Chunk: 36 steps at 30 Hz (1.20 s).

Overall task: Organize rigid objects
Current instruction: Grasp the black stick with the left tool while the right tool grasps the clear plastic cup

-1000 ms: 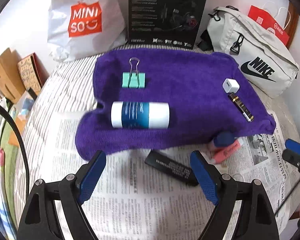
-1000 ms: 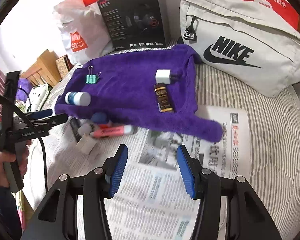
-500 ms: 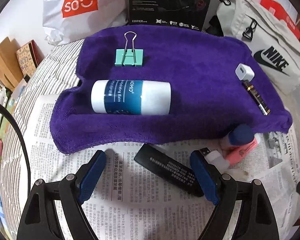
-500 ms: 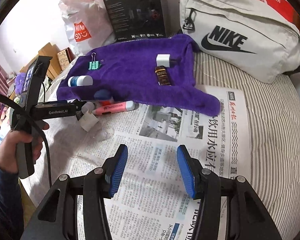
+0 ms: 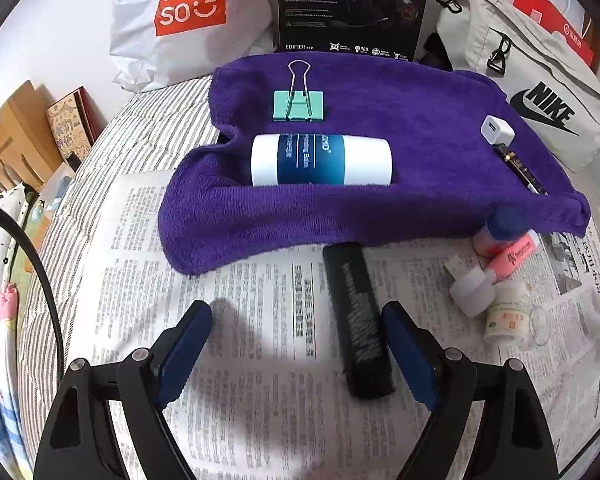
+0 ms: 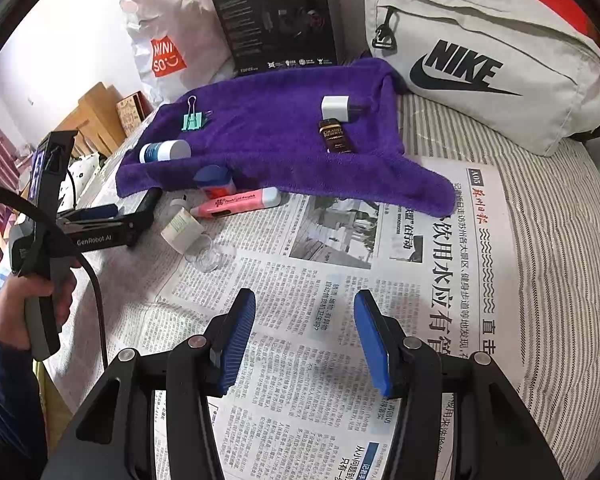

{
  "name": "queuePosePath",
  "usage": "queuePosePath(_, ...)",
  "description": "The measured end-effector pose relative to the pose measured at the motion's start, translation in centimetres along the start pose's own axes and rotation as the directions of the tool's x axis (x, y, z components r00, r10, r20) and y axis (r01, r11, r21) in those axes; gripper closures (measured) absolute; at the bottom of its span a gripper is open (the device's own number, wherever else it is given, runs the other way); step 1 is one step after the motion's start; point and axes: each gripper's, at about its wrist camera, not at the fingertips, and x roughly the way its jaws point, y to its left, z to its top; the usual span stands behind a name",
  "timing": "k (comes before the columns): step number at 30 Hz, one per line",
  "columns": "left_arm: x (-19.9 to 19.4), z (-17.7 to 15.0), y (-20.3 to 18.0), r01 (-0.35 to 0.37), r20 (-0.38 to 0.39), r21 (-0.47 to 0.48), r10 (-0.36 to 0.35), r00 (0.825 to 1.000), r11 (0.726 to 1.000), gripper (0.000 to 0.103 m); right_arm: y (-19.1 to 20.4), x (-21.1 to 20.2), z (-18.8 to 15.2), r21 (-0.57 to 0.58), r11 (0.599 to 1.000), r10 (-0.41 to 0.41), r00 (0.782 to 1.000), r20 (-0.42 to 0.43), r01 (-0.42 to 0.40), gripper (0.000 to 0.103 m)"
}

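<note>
Black bar [image 5: 358, 320] lies on the newspaper [image 5: 240, 360] just below the purple towel [image 5: 380, 208], long axis running away from the open, empty left tongs [image 5: 296, 344], hugging their right pad. Right tongs [image 6: 304, 336] part-open, empty, well apart.

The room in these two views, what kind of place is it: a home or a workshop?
Probably a bedroom at home, not a workshop. The work surface looks like a bed with a striped sheet, covered by newspaper. A Miniso shopping bag and a Nike bag lean against the wall.
</note>
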Motion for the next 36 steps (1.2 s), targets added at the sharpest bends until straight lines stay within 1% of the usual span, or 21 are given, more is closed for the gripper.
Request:
queuePosePath(1,0.2,0.2,0.0,0.005,0.003,0.001,-0.005,1.000,1.000,0.017,0.0,0.1,0.0,-0.002,1.000,-0.001,1.000,-0.002,0.001,0.052)
queuePosePath(3,0.5,0.6,-0.3,0.015,0.009,0.011,-0.015,1.000,1.000,0.022,0.1,0.2,-0.1,-0.006,1.000,-0.002,1.000,-0.003,0.002,0.052)
queuePosePath(5,0.3,0.6,-0.6,0.028,0.022,0.022,-0.028,0.999,0.999,0.038,0.1,0.2,-0.1,-0.010,1.000,-0.003,1.000,-0.006,0.003,0.052)
queuePosePath(6,0.2,0.6,-0.8,0.034,0.025,0.026,-0.035,0.999,0.999,0.042,0.1,0.3,-0.1,-0.012,1.000,-0.005,1.000,-0.007,0.005,0.052)
queuePosePath(8,-0.1,0.5,-1.1,0.048,0.031,0.042,-0.049,0.998,0.998,0.063,0.1,0.4,0.0,-0.011,1.000,-0.005,1.000,-0.008,0.005,0.052)
queuePosePath(9,-0.2,0.4,-1.2,0.054,0.031,0.048,-0.055,0.998,0.997,0.067,0.1,0.4,0.0,-0.009,1.000,-0.002,1.000,-0.007,0.002,0.052)
queuePosePath(11,-0.4,0.3,-1.3,0.064,0.031,0.058,-0.066,0.997,0.996,0.081,0.1,0.5,0.2,-0.007,1.000,0.001,1.000,-0.005,-0.001,0.052)
queuePosePath(15,-0.8,0.0,-0.8,0.085,0.029,0.050,-0.086,0.996,0.995,0.081,0.6,1.1,1.0,-0.009,1.000,0.012,1.000,0.000,-0.012,0.052)
queuePosePath(19,-1.2,-0.4,-0.6,0.084,0.027,0.062,-0.086,0.996,0.994,0.081,1.5,2.0,2.2,-0.016,1.000,0.023,1.000,-0.001,-0.023,0.052)
queuePosePath(22,-1.5,-0.5,-0.3,0.083,0.027,0.060,-0.084,0.996,0.995,0.081,2.6,2.6,2.7,-0.025,0.998,0.065,0.998,-0.003,-0.065,0.052)
queuePosePath(27,-1.6,-0.5,0.0,0.094,0.025,0.066,-0.095,0.995,0.993,0.081,5.3,3.8,2.4,-0.096,0.990,0.101,0.995,-0.024,-0.103,0.052)
queuePosePath(31,-1.6,-0.6,-0.1,0.096,0.026,0.068,-0.098,0.995,0.993,0.081,6.4,5.2,2.0,-0.123,0.986,0.104,0.993,-0.054,-0.110,0.052)
queuePosePath(34,-1.7,-0.7,0.1,0.103,0.027,0.067,-0.105,0.994,0.992,0.081,6.8,6.1,1.8,-0.139,0.985,0.095,0.994,-0.057,-0.102,0.052)
queuePosePath(36,-1.7,-0.7,0.2,0.109,0.028,0.066,-0.111,0.993,0.992,0.081,7.0,6.4,1.9,-0.157,0.984,0.078,0.996,-0.043,-0.084,0.053)
